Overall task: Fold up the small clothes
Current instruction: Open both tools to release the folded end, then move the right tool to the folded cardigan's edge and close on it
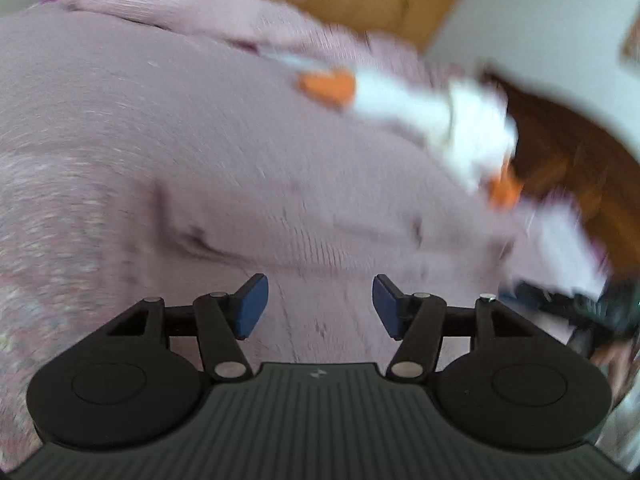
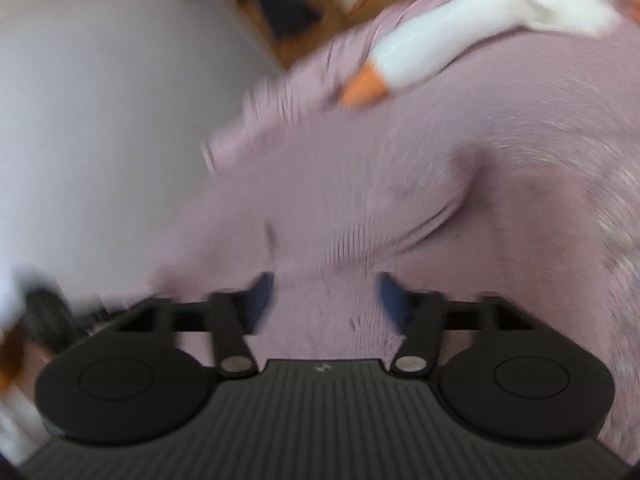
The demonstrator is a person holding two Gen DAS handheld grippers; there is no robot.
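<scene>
My left gripper (image 1: 320,306) hangs over the bed with its blue pads (image 1: 252,306) spread wide and only cover showing between them. My right gripper (image 2: 326,304) is the same, its jaws parted and empty, though that view is smeared by motion and the pad edges are soft.

The small garment (image 1: 432,114) lies well ahead of both tools, touched by neither. It is white with orange cuffs (image 1: 328,86). From the left wrist it stretches from the middle of the view out toward the right edge of the bed, one sleeve reaching left to an orange end, a second patch of orange (image 1: 504,190) showing lower on the right where the cloth bunches. From the right wrist the garment (image 2: 500,8) sits at the upper right, a white sleeve running down-left to an orange cuff (image 2: 362,84). Blur hides any seams or print, and I cannot tell whether it is spread flat or partly folded.

It rests on a mauve ribbed knit bedcover (image 1: 160,140) with shallow creases in front of my left gripper. A rolled ridge of the same knit (image 1: 152,0) lies along the far side. Beyond the bed there is a wooden floor (image 1: 580,168) and a pale wall (image 2: 100,120). Something dark (image 1: 576,306) sits at the right edge of the left view, too blurred to name.
</scene>
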